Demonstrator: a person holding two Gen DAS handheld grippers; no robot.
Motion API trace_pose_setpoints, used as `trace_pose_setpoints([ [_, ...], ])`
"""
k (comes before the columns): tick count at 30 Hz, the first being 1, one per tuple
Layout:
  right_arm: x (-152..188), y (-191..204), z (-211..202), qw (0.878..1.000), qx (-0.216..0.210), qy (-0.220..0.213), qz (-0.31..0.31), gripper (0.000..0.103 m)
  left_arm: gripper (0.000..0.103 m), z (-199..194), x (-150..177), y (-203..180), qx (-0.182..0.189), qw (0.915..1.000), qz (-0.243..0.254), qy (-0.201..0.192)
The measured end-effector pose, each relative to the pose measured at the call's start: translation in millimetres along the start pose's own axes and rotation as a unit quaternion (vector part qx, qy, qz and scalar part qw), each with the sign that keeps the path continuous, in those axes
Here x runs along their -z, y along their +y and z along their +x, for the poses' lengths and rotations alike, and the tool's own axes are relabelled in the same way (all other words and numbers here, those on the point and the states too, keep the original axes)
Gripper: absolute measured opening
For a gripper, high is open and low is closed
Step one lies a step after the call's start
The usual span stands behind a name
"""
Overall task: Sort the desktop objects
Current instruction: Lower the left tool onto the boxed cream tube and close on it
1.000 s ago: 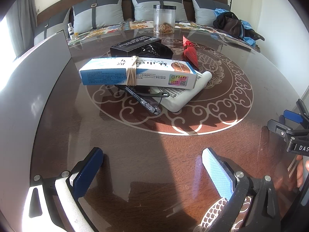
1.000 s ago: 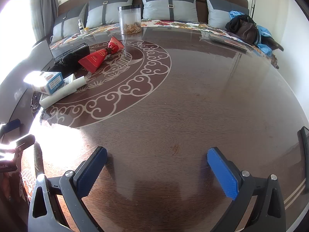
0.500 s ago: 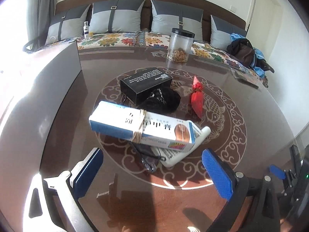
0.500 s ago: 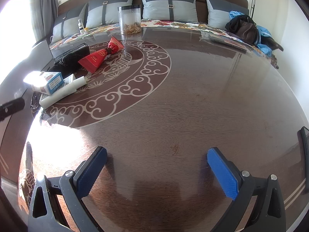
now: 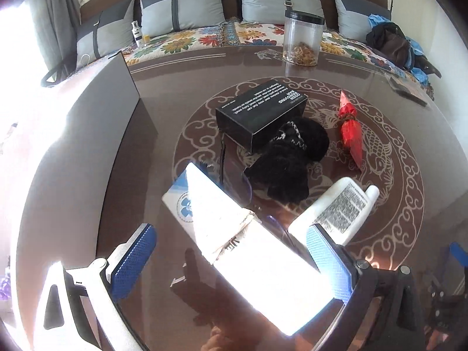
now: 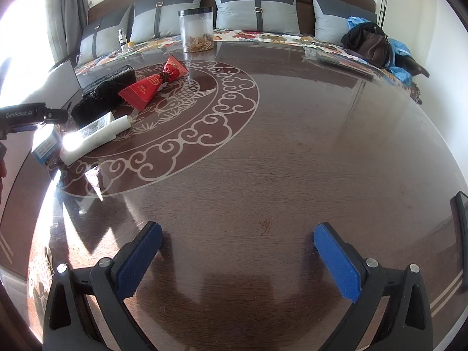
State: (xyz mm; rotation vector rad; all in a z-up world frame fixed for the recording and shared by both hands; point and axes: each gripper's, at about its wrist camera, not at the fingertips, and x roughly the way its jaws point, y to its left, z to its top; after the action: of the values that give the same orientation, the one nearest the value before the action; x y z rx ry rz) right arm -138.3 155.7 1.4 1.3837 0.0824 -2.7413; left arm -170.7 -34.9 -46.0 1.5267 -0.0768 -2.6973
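A long white-and-blue box (image 5: 248, 248) bound with a rubber band lies sunlit between the fingers of my open left gripper (image 5: 231, 259), which hovers over it without touching. Behind it sit a white tube (image 5: 336, 207), a black knitted item (image 5: 289, 161), a black box (image 5: 261, 114) and a red wrapped packet (image 5: 351, 128). My right gripper (image 6: 237, 259) is open above bare table, far right of the pile. From there I see the white tube (image 6: 93, 140), red packet (image 6: 152, 84), black box (image 6: 108, 77) and the long box's blue end (image 6: 45, 149).
The round glass-topped table (image 6: 292, 146) carries a clear jar (image 5: 302, 41) at the back. A grey panel (image 5: 87, 122) stands on the left. A sofa with cushions (image 6: 254, 11) and a bag (image 6: 371, 44) runs behind. A dark device (image 6: 460, 219) lies at the right edge.
My left gripper has moved forward and tipped down over the long box, which now lies between its fingers. The right gripper has stayed still.
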Motion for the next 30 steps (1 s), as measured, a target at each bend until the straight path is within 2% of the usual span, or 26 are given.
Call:
trace_pose_setpoints([
  [5, 0, 0, -1, 1.000, 0.001, -0.001, -0.001, 0.103, 0.103, -19, 41, 27, 0.033, 0.9994, -0.011, 0.001],
  [9, 0, 0, -1, 1.000, 0.001, -0.001, -0.001, 0.103, 0.103, -21, 41, 28, 0.045, 0.9984, -0.034, -0.002],
  [14, 0, 0, -1, 1.000, 0.001, -0.001, -0.001, 0.103, 0.103, 1, 36, 23, 0.015, 0.9987, -0.045, 0.016],
  [20, 0, 0, -1, 1.000, 0.001, -0.001, -0.001, 0.103, 0.102, 21, 32, 33, 0.005, 0.9971, -0.071, 0.025],
  [22, 0, 0, -1, 1.000, 0.001, -0.001, -0.001, 0.103, 0.089, 21, 28, 33, 0.001, 0.9982, -0.059, 0.011],
  [24, 0, 0, -1, 1.000, 0.001, -0.001, -0.001, 0.103, 0.051, 16, 27, 31, 0.008, 0.9990, -0.043, -0.006],
  [25, 0, 0, -1, 1.000, 0.001, -0.001, -0.001, 0.103, 0.045, 15, 27, 31, 0.008, 0.9993, -0.036, -0.008],
  [30, 0, 0, -1, 1.000, 0.001, -0.001, -0.001, 0.103, 0.044, 0, 54, 35, 0.015, 0.9991, -0.031, -0.024],
])
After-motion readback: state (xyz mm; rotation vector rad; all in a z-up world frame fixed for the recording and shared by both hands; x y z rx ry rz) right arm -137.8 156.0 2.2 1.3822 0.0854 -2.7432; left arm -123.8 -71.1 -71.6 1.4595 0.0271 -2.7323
